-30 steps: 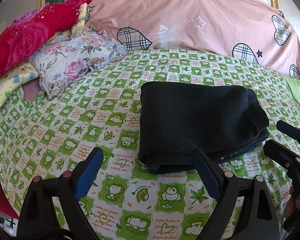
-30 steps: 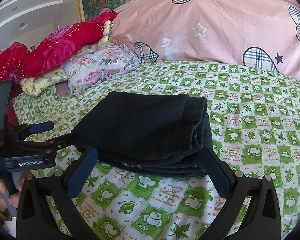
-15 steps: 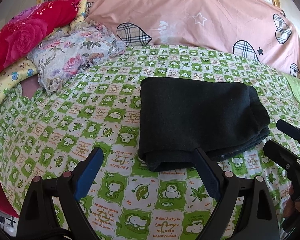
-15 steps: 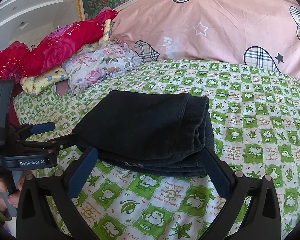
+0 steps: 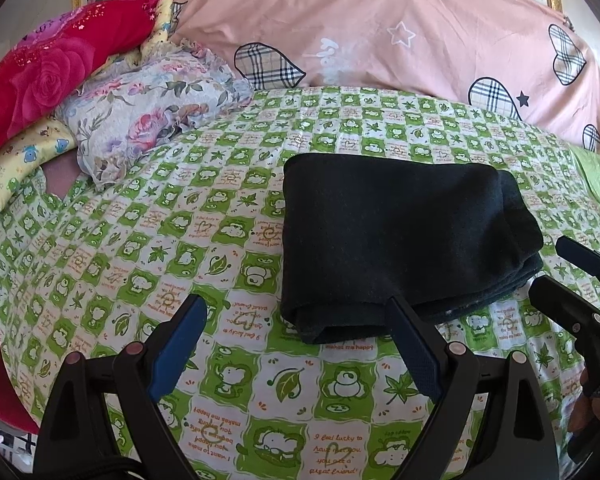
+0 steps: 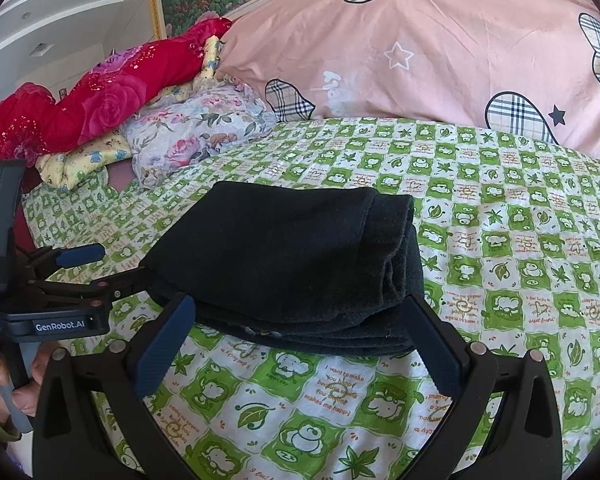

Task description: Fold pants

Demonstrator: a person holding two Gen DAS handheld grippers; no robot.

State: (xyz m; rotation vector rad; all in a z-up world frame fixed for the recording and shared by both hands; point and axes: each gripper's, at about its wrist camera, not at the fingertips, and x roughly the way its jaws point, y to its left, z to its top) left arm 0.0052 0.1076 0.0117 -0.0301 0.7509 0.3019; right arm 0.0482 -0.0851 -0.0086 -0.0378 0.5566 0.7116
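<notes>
- On the bed with the green-and-white checked cartoon sheet (image 5: pixel 228 236), the dark, soft, thick-knit pants (image 5: pixel 396 236) lie folded into a compact rectangular bundle, well clear of the pink quilt with plaid hearts (image 5: pixel 400 32) and the floral pillow (image 5: pixel 152 112) behind them.
- The left hand-held gripper (image 5: pixel 296 344) hovers at the bundle's near left corner with its jaws spread wide, holding nothing; one finger crosses in front of the cloth's near edge, though contact cannot be confirmed.
- The right hand-held gripper (image 6: pixel 300 340) sits at the near long edge, where the stacked layers show, jaws likewise wide apart and empty.
- The fabric looks limp and fairly light, a fleecy knit that should not slip between the pads, but it will sag and the layers may slide apart if lifted by one point.
- The rounded fold on the right side looks bulky; pinching all the layers together at the near corners seems the safest hold.
- The folding appears essentially finished; at most a squaring-up remains.
</notes>
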